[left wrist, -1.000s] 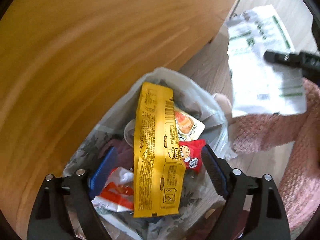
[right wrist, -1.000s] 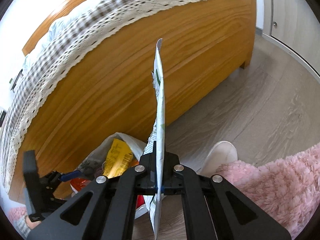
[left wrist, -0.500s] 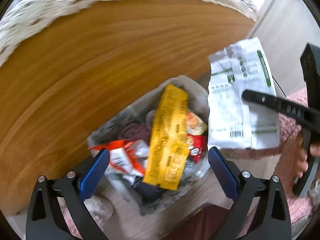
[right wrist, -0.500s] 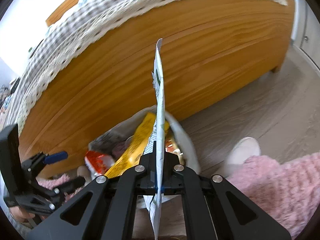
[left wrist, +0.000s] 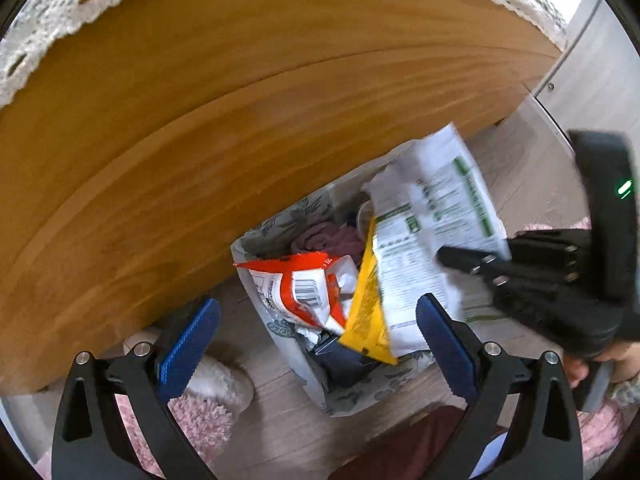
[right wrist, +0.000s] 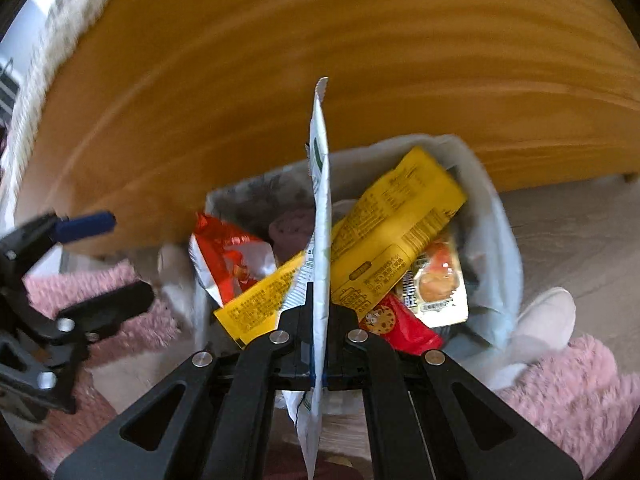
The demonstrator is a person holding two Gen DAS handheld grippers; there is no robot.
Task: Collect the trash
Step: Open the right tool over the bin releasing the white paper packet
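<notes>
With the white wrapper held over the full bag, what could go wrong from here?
1. The bag is heaped, with the yellow wrapper sticking over its rim; the white wrapper, if dropped on top, may slide off to the floor.
2. The right tongs grip it edge-on and upright, so it could flutter sideways when released.
3. The soft bag could tip if pressed.

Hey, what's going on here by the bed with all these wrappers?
A person is collecting trash with two handheld grippers. The right gripper has its jaws shut on a white wrapper and holds it over the trash bag, which already holds a yellow wrapper and a red wrapper. The left gripper is open above the bag, holding nothing.
</notes>
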